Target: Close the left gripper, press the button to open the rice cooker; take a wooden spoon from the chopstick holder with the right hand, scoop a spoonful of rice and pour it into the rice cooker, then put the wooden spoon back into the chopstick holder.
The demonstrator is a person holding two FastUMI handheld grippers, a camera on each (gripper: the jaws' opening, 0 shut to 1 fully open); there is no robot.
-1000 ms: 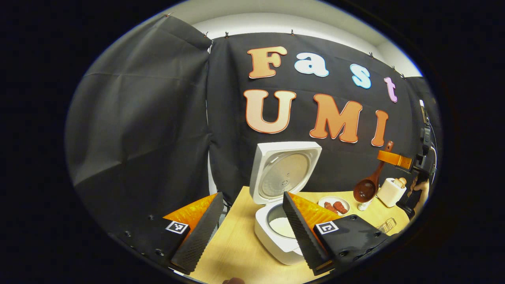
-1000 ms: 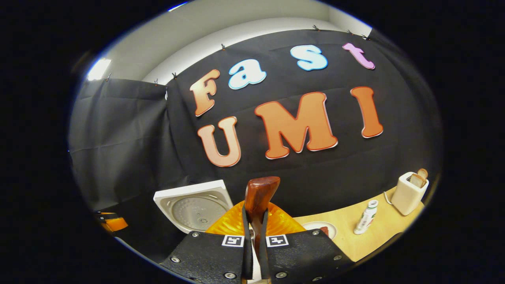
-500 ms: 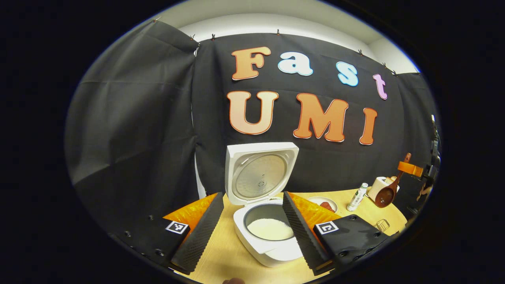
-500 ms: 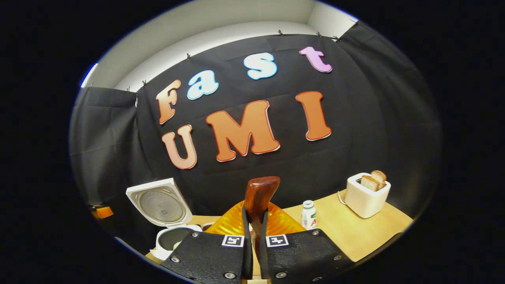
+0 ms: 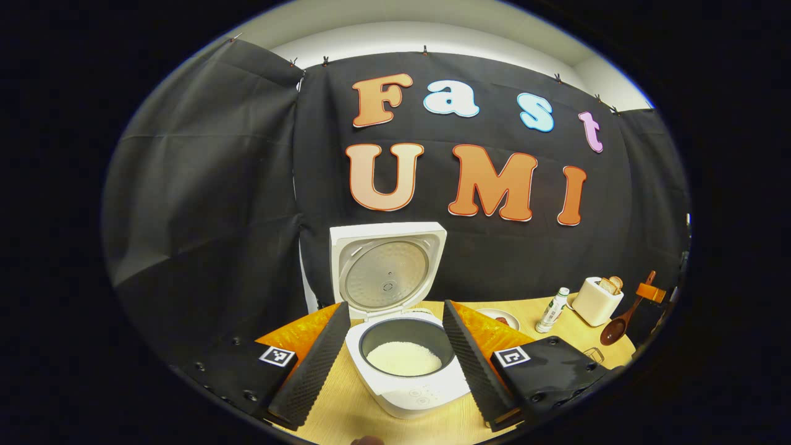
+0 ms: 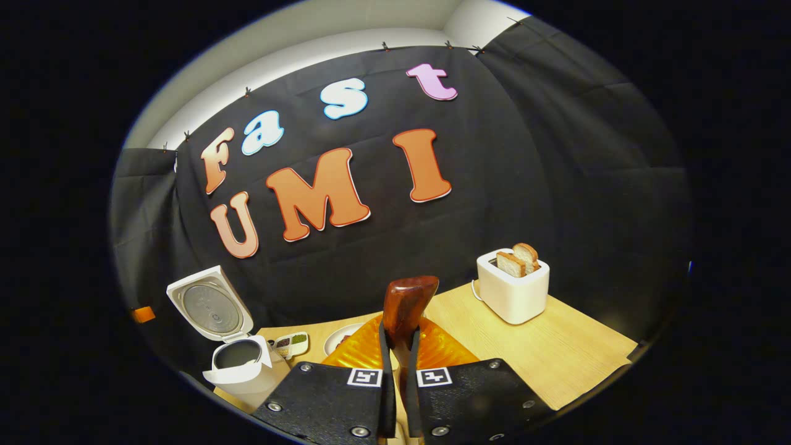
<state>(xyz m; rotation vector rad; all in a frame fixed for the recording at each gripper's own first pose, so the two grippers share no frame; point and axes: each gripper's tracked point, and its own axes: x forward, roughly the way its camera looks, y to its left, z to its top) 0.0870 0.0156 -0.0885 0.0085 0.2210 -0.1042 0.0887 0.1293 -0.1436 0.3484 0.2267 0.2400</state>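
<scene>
While the right claw (image 6: 395, 395) pinches the wooden spoon (image 6: 405, 309), the spoon must go back to its holder.
Keep the spoon straight up and lower it slowly, without letting go early. Farther off, the left claw (image 5: 395, 364) is spread wide, with the open rice cooker (image 5: 405, 364) on the desk (image 5: 346, 408) holding rice (image 5: 403, 358).

1. Cooker (image 5: 408, 386) — smooth white plastic with a soft sheen; its lid's (image 5: 386, 272) inner plate looks like dull, dimpled metal.
2. Table (image 6: 556, 364): pale matt wood grain.
3. Spoon (image 6: 405, 303) — dark, glossy, polished wood.
4. Toaster (image 6: 513, 290): smooth off-white plastic.
5. Wall cloth (image 5: 204, 204): matt, creased fabric.
</scene>
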